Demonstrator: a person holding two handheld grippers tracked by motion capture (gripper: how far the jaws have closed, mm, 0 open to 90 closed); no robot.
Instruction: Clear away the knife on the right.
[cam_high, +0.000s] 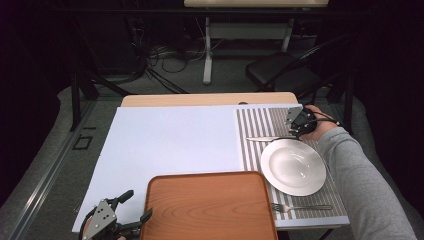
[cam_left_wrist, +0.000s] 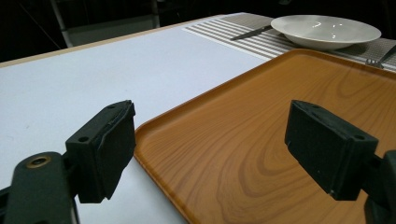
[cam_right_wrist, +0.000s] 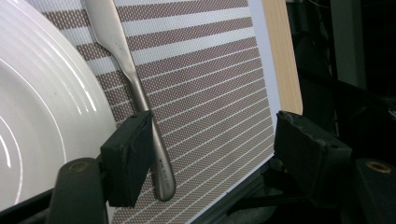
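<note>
The person's left gripper (cam_high: 134, 207) sits low at the near left, held in a hand that barely shows, its two black jaws standing wide apart with nothing between them. The right arm, in a grey sleeve, reaches forward along the right side. The right hand (cam_high: 316, 127) holds the right gripper (cam_high: 294, 131), its jaws parted and pressing on nothing.

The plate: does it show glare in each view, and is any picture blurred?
High view: soft highlights on the plate, dark room behind. Left gripper view: bright glints on it; near jaws slightly soft. Right gripper view: plate nearly overexposed, knife sharp.
</note>
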